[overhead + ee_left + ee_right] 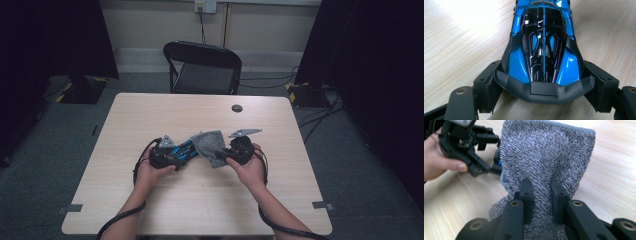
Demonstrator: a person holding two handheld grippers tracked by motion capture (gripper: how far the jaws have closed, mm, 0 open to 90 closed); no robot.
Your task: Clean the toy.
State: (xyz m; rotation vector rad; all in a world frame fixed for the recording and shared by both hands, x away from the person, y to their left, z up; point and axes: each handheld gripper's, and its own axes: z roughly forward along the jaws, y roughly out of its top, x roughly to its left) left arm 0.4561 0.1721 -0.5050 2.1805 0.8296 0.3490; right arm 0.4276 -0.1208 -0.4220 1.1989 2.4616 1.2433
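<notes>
Between the left gripper [544, 82] jaws sits a blue toy car [544, 50], clamped across its dark end so it stays steady just over the table [150, 210]. Right gripper [541, 195] jaws are pinched together on a bunch of grey cloth [549, 152], rest of it draped over the car's far end, probably for wiping the body. High view: left gripper [167, 156] and right gripper [231, 152] face each other mid-table, car [184, 149] between them, cloth [210, 145] on its right end. Black chair [202, 67] stands beyond the table.
</notes>
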